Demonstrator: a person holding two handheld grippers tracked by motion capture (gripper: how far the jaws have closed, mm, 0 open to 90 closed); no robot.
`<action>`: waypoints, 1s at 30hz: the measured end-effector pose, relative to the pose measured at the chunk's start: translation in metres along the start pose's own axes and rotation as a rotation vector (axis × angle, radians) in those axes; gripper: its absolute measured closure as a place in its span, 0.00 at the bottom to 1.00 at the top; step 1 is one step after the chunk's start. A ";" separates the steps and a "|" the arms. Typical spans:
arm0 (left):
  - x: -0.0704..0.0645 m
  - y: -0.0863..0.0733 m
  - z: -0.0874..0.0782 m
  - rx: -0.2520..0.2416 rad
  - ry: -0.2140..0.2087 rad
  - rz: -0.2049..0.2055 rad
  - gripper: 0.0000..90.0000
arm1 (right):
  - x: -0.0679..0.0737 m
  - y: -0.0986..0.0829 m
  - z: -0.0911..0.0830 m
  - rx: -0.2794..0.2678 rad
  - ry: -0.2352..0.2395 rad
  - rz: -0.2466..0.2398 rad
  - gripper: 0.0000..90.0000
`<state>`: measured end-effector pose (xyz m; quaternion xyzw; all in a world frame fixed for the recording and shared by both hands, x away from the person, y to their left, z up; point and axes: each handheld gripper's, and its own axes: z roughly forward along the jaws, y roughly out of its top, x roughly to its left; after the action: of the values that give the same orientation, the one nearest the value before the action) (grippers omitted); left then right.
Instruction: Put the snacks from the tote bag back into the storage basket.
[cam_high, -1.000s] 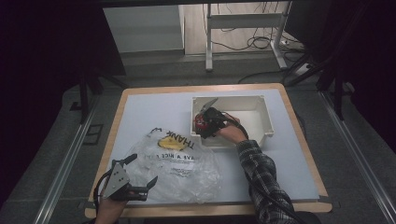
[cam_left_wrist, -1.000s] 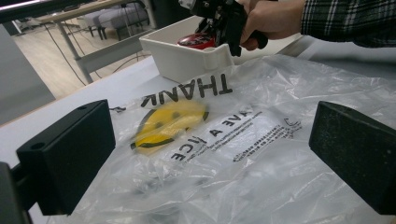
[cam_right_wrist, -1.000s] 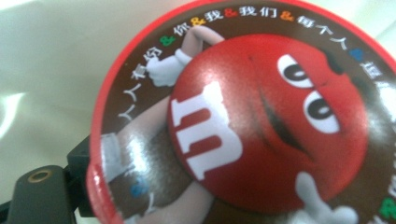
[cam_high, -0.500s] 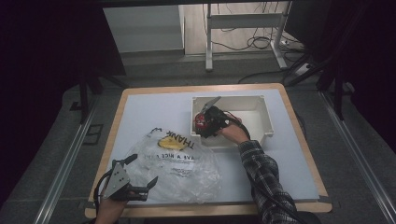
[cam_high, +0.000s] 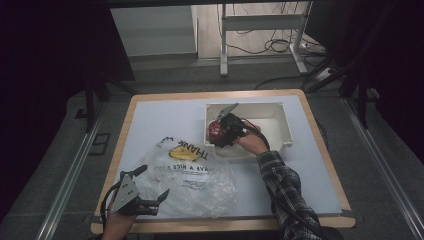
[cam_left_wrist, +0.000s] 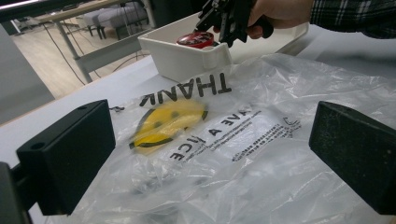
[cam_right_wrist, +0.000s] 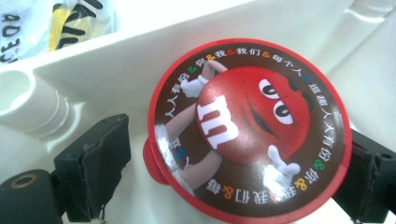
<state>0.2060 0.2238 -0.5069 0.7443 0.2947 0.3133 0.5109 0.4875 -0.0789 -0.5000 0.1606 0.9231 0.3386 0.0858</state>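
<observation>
We have our right gripper (cam_high: 218, 131) down inside the white bin (cam_high: 280, 131) at the far right of the desk (cam_high: 160, 120), reaching into its near-left corner for the red candy tub (cam_right_wrist: 247, 130), a round container with a red cartoon face on its lid. In the right gripper view the jaws stand on either side of the tub under the lid's rim; the right one looks against it, while a small gap seems to remain at the left, so we judge the grip to be closing rather than firm, and we cannot tell for sure whether it already bears weight. The tub sits on the bin floor, close to the wall and the moulded corner post. Our left gripper (cam_high: 142, 197) waits at the near-left edge of the desk, jaws wide apart and holding nothing, just at the edge of the crumpled clear plastic bag (cam_left_wrist: 243, 140) printed with a yellow smiley. We read the step in hand as picking the tub out of the bin, most likely for the bag. Next, we need to close squarely on the tub's body, lift it straight up past the bin wall, and carry it toward the bag, whose mouth the left gripper will probably have to pinch and open first.
</observation>
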 end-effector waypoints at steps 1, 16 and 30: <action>0.000 0.000 0.000 0.000 0.000 0.000 0.00 | 0.000 0.000 0.000 0.001 0.000 0.003 0.10; 0.000 0.000 0.000 0.003 0.000 0.004 0.00 | 0.004 -0.005 -0.011 -0.036 -0.012 0.003 0.10; -0.001 0.000 0.001 0.007 -0.001 0.010 0.00 | 0.008 -0.013 -0.021 -0.069 -0.017 0.006 0.10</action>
<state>0.2058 0.2226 -0.5073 0.7479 0.2917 0.3143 0.5067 0.4715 -0.0976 -0.4932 0.1633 0.9097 0.3690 0.0979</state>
